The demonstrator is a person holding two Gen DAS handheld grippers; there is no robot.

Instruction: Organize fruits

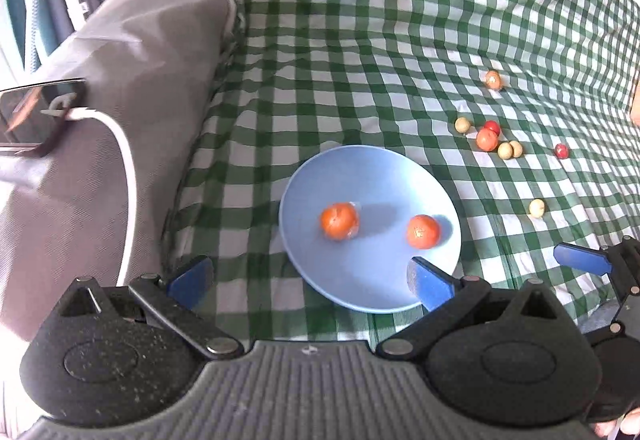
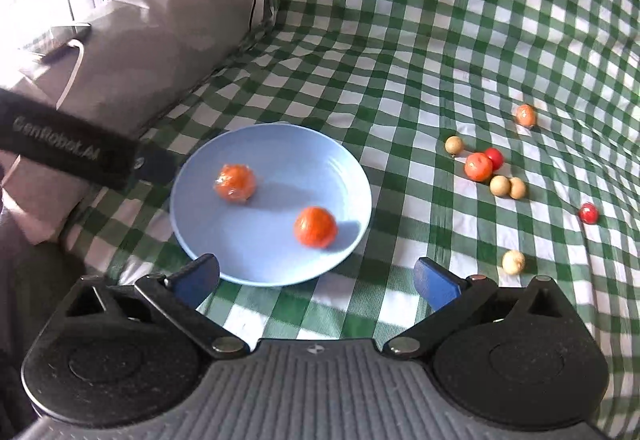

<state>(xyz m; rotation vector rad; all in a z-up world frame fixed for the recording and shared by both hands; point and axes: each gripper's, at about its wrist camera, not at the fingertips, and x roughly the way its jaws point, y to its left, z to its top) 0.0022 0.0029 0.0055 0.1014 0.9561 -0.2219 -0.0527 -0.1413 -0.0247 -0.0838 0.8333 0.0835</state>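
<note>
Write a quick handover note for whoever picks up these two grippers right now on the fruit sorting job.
Left gripper: open, empty, above the near rim of the plate.
Right gripper: open, empty, just right of the plate.
Done: two oranges lie in the plate.
Left: the loose fruit on the cloth, right of the plate: a cluster of orange, red and pale ones, plus a far orange one, a red one and a pale one.

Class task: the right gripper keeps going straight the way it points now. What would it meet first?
Probably the blue plate, near its front rim, with the right gripper open and empty; depth is unclear, so it might meet the checked cloth first.
</note>
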